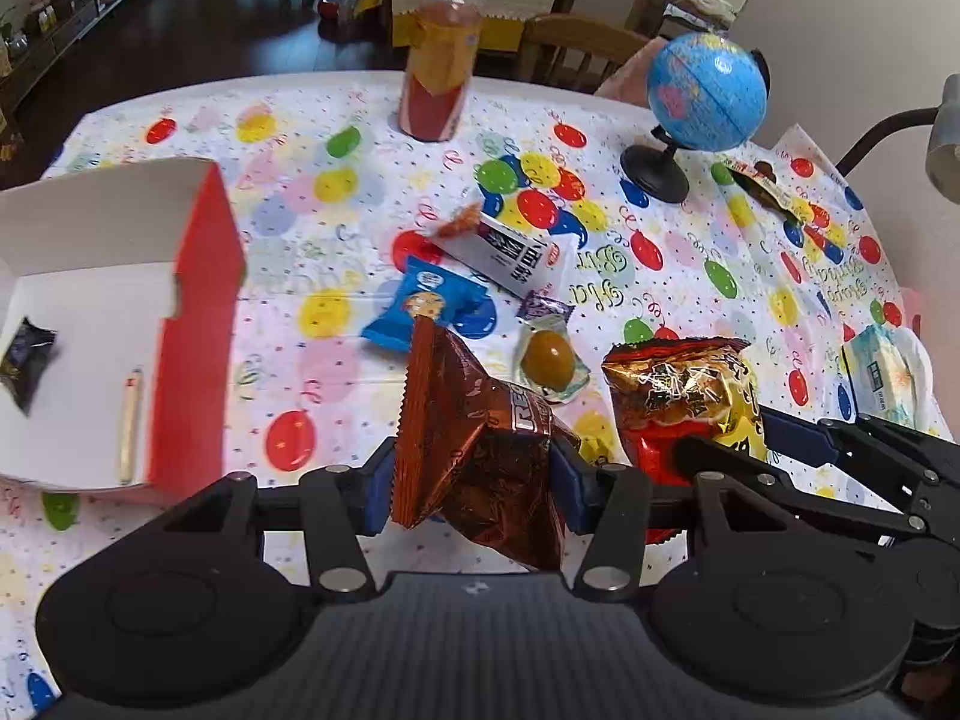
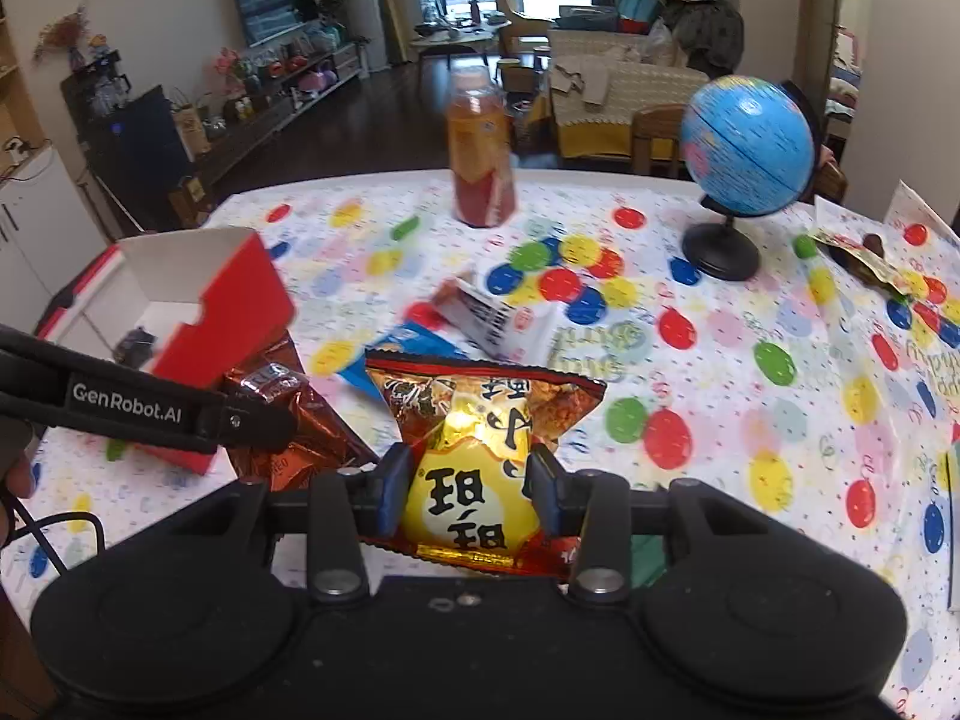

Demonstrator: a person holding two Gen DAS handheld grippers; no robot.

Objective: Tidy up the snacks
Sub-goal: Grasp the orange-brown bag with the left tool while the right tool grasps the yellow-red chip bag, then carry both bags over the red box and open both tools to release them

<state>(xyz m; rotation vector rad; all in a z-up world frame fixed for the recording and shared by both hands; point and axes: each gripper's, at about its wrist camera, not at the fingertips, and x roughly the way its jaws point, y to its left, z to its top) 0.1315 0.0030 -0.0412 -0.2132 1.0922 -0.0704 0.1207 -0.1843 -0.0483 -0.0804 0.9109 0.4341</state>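
Observation:
My left gripper (image 1: pixel 471 480) is shut on a brown foil snack bag (image 1: pixel 474 438) and holds it above the table. My right gripper (image 2: pixel 471 489) is shut on a red and yellow snack bag (image 2: pixel 480 450); that bag also shows in the left wrist view (image 1: pixel 678 390). A red box with a white inside (image 1: pixel 198 324) stands open at the left and holds a dark packet (image 1: pixel 24 360) and a thin stick (image 1: pixel 129 426). A blue cookie packet (image 1: pixel 420 303), a white packet (image 1: pixel 510 252) and a clear packet with a brown egg (image 1: pixel 546 357) lie on the balloon tablecloth (image 1: pixel 336 372).
A juice bottle (image 1: pixel 441 60) stands at the far edge of the table. A blue globe (image 1: pixel 702 96) stands at the back right, with an opened wrapper (image 1: pixel 774 192) beside it. A tissue pack (image 1: pixel 888 372) lies at the right edge. A wooden chair (image 1: pixel 576 48) stands behind the table.

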